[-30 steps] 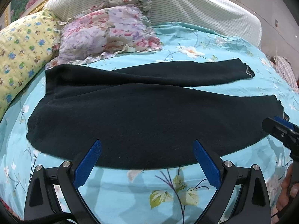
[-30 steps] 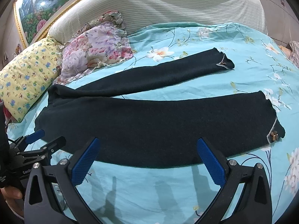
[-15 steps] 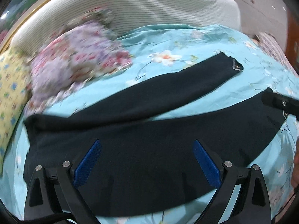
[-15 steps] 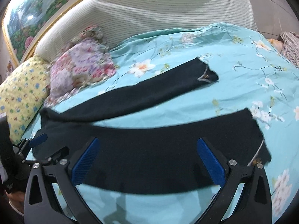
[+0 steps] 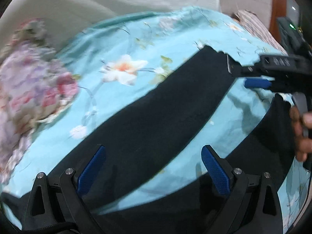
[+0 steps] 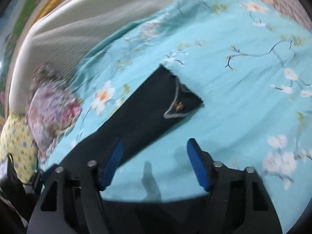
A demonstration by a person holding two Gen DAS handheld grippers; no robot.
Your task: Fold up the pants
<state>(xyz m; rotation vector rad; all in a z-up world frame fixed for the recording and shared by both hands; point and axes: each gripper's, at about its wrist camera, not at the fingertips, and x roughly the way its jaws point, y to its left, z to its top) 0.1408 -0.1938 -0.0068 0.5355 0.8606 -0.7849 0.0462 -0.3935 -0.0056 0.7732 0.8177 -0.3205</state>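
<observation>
Black pants (image 5: 156, 117) lie spread on a turquoise floral bedsheet (image 5: 136, 44). The far leg runs diagonally up to its cuff (image 5: 220, 62); the near leg (image 5: 263, 146) lies at the lower right. My left gripper (image 5: 153, 167) hovers open over the far leg, with nothing between its pads. My right gripper (image 6: 156, 161) is over bare sheet between the two legs, its jaws closing with only sheet between them. The far cuff (image 6: 175, 101) lies ahead of it, and the near leg (image 6: 156, 204) sits under its body. In the left wrist view the right gripper (image 5: 251, 76) shows beside that cuff.
A floral pillow (image 5: 29, 89) (image 6: 52, 107) and a yellow pillow (image 6: 17, 142) lie at the left, against a white padded headboard (image 5: 97, 3). A hand (image 5: 300, 128) holds the right gripper. Striped fabric (image 5: 259, 29) lies past the bed's far right edge.
Both grippers have swept across the pants towards the far leg and rolled, so the views tilt. The right gripper's jaws have narrowed; the left gripper's stay wide.
</observation>
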